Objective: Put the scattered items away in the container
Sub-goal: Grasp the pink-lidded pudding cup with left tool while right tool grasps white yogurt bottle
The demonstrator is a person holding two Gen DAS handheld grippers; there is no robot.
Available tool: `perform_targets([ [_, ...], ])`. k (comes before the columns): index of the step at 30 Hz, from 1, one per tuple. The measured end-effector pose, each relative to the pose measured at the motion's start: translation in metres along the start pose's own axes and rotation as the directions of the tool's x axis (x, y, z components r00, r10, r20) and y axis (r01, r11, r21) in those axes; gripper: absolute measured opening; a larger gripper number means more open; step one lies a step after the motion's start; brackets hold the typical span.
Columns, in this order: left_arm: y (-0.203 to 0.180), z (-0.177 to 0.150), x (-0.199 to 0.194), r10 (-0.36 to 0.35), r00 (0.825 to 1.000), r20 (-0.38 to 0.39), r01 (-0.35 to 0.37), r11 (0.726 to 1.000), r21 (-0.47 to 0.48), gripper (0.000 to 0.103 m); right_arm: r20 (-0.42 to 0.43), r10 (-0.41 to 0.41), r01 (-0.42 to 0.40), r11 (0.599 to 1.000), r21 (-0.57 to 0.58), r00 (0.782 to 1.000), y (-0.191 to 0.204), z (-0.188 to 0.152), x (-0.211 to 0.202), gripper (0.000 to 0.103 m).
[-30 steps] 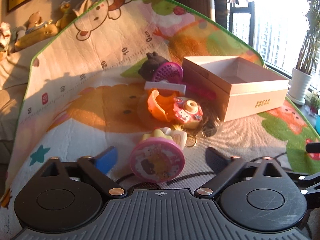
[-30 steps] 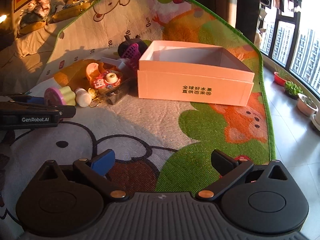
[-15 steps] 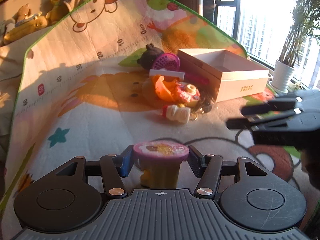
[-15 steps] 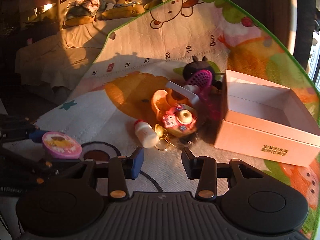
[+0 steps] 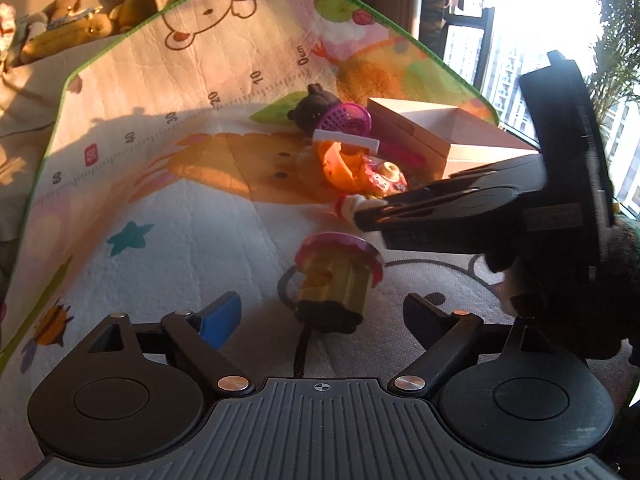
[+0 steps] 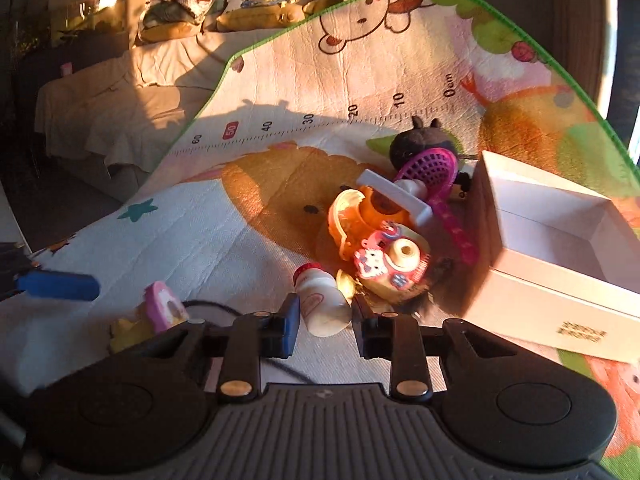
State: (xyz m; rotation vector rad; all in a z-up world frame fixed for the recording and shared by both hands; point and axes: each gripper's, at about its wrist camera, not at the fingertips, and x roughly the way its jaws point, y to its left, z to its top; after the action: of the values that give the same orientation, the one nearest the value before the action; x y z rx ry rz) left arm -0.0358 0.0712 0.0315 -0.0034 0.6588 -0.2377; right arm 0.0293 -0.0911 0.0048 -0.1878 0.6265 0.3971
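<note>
A pink-topped yellow cupcake toy lies on the mat between and just beyond my left gripper's open fingers; it also shows in the right wrist view. My right gripper has its fingers close around a small white bottle with a red cap. The white box stands open on the right. A pile of toys lies beside it: an orange toy, a pink cat toy, a purple racket and a black plush.
The right gripper's body crosses the left wrist view on the right, over the bottle. The play mat curls up at the back. Plush toys lie on a sofa behind. A potted plant stands by the window.
My left gripper opened and let go of the cupcake toy, which now lies on the mat. My right gripper moved down to the white bottle and narrowed around it.
</note>
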Motion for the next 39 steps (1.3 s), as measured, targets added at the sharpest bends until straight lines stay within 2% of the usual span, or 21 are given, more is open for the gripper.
perform_targets([
  [7, -0.008, 0.001, 0.003, 0.001, 1.000, 0.001, -0.001, 1.000, 0.026, 0.094, -0.032, -0.015, 0.017, 0.996, 0.091, 0.999, -0.033, -0.047, -0.066, 0.027],
  [12, -0.024, 0.004, 0.013, -0.005, 1.000, 0.001, 0.005, 0.996, 0.085, 0.092, -0.058, -0.052, 0.060, 0.988, 0.146, 0.997, -0.056, -0.075, -0.091, 0.027],
  [14, -0.031, 0.006, 0.022, 0.011, 1.000, -0.002, -0.011, 0.994, 0.113, 0.092, -0.056, -0.077, 0.086, 0.980, 0.177, 0.995, -0.063, -0.084, -0.095, 0.031],
  [16, -0.034, 0.008, 0.033, 0.034, 0.999, -0.017, -0.032, 0.992, 0.125, 0.090, -0.044, -0.109, 0.116, 0.973, 0.197, 0.993, -0.068, -0.090, -0.097, 0.047],
  [18, -0.034, 0.010, 0.042, 0.045, 0.998, -0.039, -0.040, 0.992, 0.120, 0.085, -0.024, -0.122, 0.124, 0.969, 0.215, 0.992, -0.071, -0.093, -0.098, 0.056],
  [22, -0.034, 0.015, 0.049, 0.030, 0.997, -0.070, -0.023, 0.994, 0.105, 0.073, -0.016, -0.122, 0.122, 0.964, 0.236, 0.992, -0.075, -0.092, -0.091, 0.061],
  [24, -0.037, 0.019, 0.051, 0.036, 0.997, -0.067, -0.028, 0.992, 0.120, 0.061, -0.016, -0.125, 0.125, 0.962, 0.242, 0.992, -0.075, -0.093, -0.089, 0.062],
  [33, -0.056, 0.034, 0.035, -0.056, 0.997, 0.045, 0.052, 0.995, 0.084, 0.059, -0.006, -0.154, 0.152, 0.967, 0.206, 0.988, -0.068, -0.096, -0.096, 0.071],
  [39, -0.056, 0.017, 0.035, -0.073, 0.997, 0.001, 0.073, 0.995, 0.065, 0.060, -0.016, -0.146, 0.147, 0.973, 0.179, 0.989, -0.059, -0.096, -0.094, 0.072],
])
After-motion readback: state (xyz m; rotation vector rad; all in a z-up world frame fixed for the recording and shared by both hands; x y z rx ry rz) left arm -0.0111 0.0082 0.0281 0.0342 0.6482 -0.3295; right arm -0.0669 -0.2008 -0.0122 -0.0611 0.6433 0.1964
